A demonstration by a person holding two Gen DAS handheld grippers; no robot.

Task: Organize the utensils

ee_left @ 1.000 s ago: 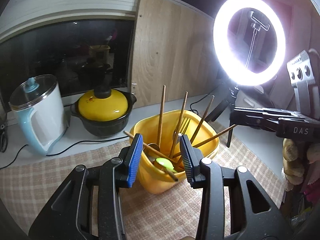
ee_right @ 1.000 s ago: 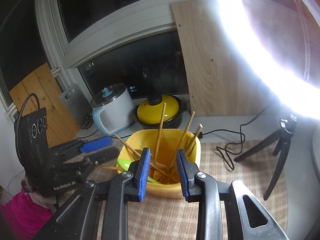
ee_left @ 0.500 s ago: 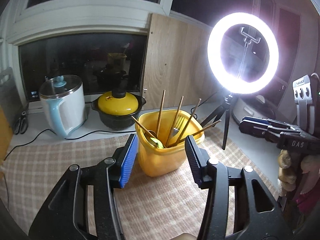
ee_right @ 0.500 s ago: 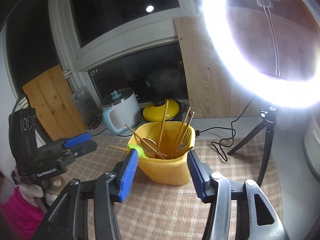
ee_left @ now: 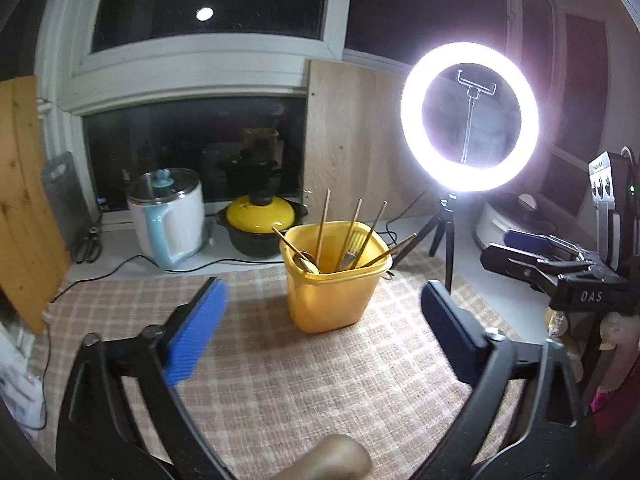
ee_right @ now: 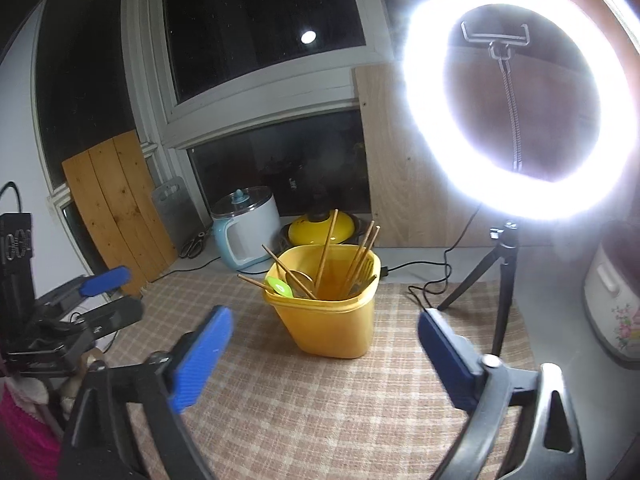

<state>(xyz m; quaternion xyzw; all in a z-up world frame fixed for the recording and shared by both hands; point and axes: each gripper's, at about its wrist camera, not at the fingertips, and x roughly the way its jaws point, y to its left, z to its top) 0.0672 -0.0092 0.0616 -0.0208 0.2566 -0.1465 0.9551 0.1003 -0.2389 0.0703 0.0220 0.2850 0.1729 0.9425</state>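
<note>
A yellow plastic bin (ee_left: 332,296) (ee_right: 332,320) stands on the checked mat. Inside it lean several wooden chopsticks (ee_left: 325,224) (ee_right: 327,248), a green spoon (ee_right: 280,286), a metal spoon (ee_right: 300,278) and a fork (ee_left: 353,245). My left gripper (ee_left: 322,294) hangs back from the bin, its jaws opening wide, with nothing between the blue pads (ee_left: 196,336). My right gripper (ee_right: 324,316) is also short of the bin, its jaws opening, pads (ee_right: 200,360) bare. Each gripper shows at the edge of the other's view: the right one (ee_left: 536,254), the left one (ee_right: 96,296).
A lit ring light on a tripod (ee_left: 470,116) (ee_right: 516,92) stands right of the bin, with its cable (ee_right: 424,276) on the mat (ee_left: 280,380). Behind are a white kettle (ee_left: 172,216), a yellow-lidded pot (ee_left: 260,220), scissors (ee_left: 88,240) and wooden boards (ee_right: 116,208). A rice cooker (ee_right: 616,300) stands far right.
Both grippers pulled back from the bin and rose a little, so it looks smaller. Both pairs of jaws went from narrow to wide apart.
</note>
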